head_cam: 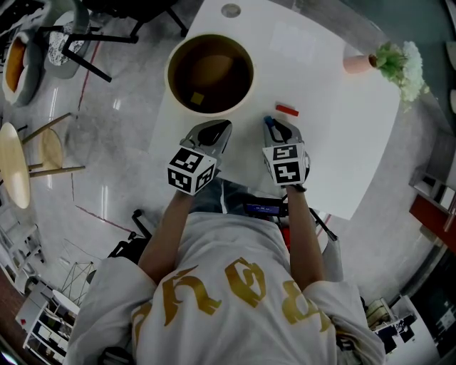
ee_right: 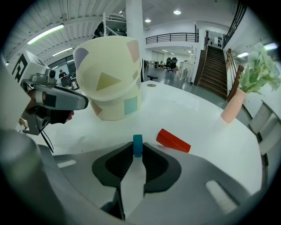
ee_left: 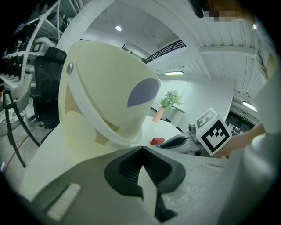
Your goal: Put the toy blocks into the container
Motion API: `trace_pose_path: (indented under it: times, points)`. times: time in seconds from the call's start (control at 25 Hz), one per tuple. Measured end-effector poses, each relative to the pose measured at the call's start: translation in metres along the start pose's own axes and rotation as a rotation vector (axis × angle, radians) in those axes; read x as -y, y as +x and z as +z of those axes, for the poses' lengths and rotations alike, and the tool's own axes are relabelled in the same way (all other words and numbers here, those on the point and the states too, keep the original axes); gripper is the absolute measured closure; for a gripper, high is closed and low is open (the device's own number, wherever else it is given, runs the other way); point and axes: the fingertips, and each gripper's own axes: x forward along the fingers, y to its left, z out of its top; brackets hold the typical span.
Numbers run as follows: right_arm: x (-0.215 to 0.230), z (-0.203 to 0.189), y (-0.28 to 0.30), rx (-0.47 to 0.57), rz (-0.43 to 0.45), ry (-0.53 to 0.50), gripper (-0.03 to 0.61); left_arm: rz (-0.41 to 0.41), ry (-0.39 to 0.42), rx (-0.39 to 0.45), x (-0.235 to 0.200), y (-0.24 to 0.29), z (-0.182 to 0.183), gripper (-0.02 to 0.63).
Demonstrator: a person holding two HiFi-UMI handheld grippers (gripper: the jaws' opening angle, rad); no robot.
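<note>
A cream bucket (head_cam: pixel 209 73) with pastel shapes stands on the white table (head_cam: pixel 335 142); a yellow block (head_cam: pixel 197 98) lies inside it. A red wedge block (head_cam: pixel 287 110) lies on the table just beyond my right gripper (head_cam: pixel 271 124). That gripper is shut on a thin blue block (ee_right: pixel 138 145), pinched upright at the fingertips. The red wedge (ee_right: pixel 173 140) lies just right of the tips. My left gripper (head_cam: pixel 216 131) is shut with nothing between its jaws, close to the bucket's near side (ee_left: pixel 105 101). The red wedge (ee_left: pixel 157 141) shows past it.
A pink vase with a green plant (head_cam: pixel 388 63) stands at the table's far right corner. A round grey disc (head_cam: pixel 231 11) is set in the table's far edge. Wooden stools (head_cam: pixel 28 157) and a black chair frame (head_cam: pixel 85 43) stand on the floor to the left.
</note>
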Motion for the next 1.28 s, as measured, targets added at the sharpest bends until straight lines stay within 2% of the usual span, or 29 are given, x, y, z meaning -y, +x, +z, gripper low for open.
trace_pose_path:
  times: [0.24, 0.44, 0.84, 1.28]
  points:
    - [0.003, 0.003, -0.007, 0.053, -0.014, 0.030, 0.482, 0.002, 0.000, 0.018, 0.003, -0.004, 0.004, 0.614]
    - [-0.002, 0.006, -0.017, 0.079, 0.016, 0.090, 0.483, 0.006, 0.006, 0.036, 0.008, -0.008, 0.009, 0.614]
    - [-0.006, 0.010, -0.038, 0.135, -0.004, 0.104, 0.482, 0.011, 0.016, 0.078, 0.019, -0.020, 0.022, 0.612]
    - [-0.009, 0.033, -0.066, 0.242, 0.038, 0.194, 0.482, 0.021, 0.041, 0.111, 0.026, -0.032, 0.038, 0.612]
